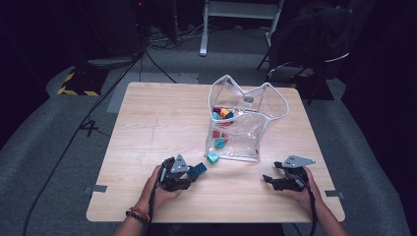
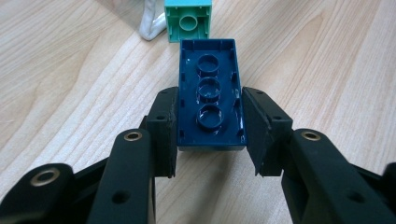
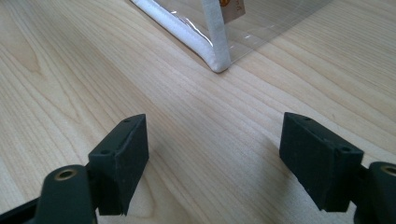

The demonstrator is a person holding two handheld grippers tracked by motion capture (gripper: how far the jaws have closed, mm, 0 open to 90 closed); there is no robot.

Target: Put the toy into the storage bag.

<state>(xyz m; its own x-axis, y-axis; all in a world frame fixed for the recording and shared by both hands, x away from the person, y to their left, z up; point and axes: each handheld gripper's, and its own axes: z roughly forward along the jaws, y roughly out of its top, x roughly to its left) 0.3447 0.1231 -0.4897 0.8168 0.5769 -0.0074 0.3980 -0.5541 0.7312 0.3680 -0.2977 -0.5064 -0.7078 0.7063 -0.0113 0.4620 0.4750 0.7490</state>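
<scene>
While my left gripper (image 2: 209,135) clamped the dark blue brick (image 2: 211,93) by its 2 long sides, underside up, the brick's long axis ran straight out from the jaws toward the teal brick (image 2: 188,21) just ahead. That teal brick lay beside the corner of the clear pouch (image 1: 246,125), which held more coloured bricks. My right gripper (image 3: 212,158) rested farther off with its jaws wide apart and nothing between them. Both hands worked over a pale wooden table (image 1: 147,128) in a dark room with grey carpet.
</scene>
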